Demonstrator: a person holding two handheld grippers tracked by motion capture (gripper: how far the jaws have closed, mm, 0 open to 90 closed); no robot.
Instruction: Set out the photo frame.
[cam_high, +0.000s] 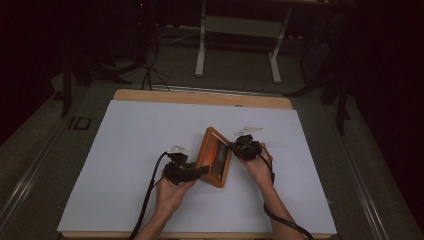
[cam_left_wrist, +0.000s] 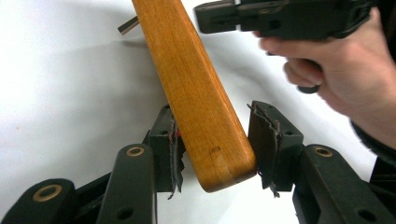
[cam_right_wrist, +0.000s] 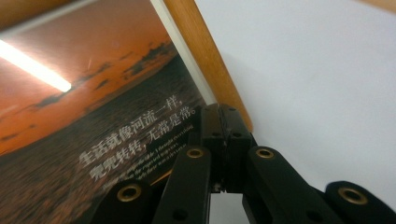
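Observation:
A wooden picture frame (cam_high: 215, 157) with an orange sunset photo (cam_right_wrist: 93, 93) stands tilted on the white sheet, between both hands. My left gripper (cam_left_wrist: 214, 109) straddles the frame's near end (cam_left_wrist: 205, 121), and both torn pads touch the wood. In the high view the left gripper (cam_high: 202, 171) reaches in from the frame's left side. My right gripper (cam_right_wrist: 219, 108) is shut, jaws together, with its tips against the frame's front by the wooden rim (cam_right_wrist: 205, 56). I cannot tell whether anything thin is pinched there. The right gripper (cam_high: 234, 147) comes in from the frame's right side.
A white sheet (cam_high: 150, 130) covers the wooden table (cam_high: 200, 96), with open room around the frame. A small tab (cam_left_wrist: 128, 25) sticks out behind the frame. Beyond the table stand a white stand (cam_high: 237, 30) and cables on a dark floor.

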